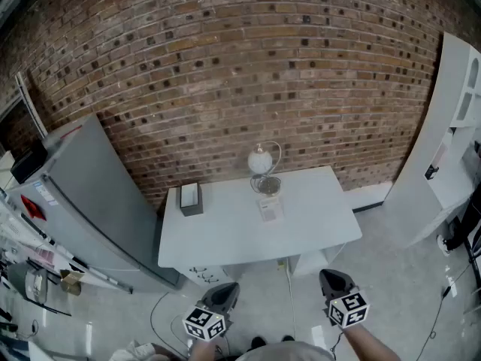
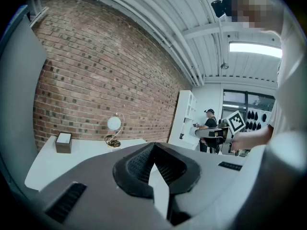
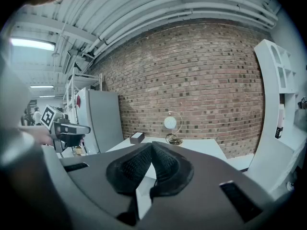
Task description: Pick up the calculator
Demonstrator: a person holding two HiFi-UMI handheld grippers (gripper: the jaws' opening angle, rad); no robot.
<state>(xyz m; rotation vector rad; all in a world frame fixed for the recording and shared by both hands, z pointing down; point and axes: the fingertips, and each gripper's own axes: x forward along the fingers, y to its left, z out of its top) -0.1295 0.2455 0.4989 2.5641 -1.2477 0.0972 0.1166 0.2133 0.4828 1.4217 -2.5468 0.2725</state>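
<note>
- Holding my left gripper (image 1: 224,292) and right gripper (image 1: 334,278) short of the white table (image 1: 225,239), well apart from the calculator (image 1: 270,208).
- Both pairs of jaws are pressed together, nothing between them.
- Calculator lies flat just before the globe lamp (image 1: 261,160).

Room held: one white rectangular table (image 1: 225,239); one dark white-topped box (image 1: 191,198); one white globe lamp (image 1: 261,160); one flat pale calculator (image 1: 270,208); one tall grey refrigerator (image 1: 90,201); two grey grippers: left gripper (image 1: 225,289), right gripper (image 1: 333,277).

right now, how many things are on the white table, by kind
calculator: 1
globe lamp: 1
dark box with white top: 1
total: 3
</note>
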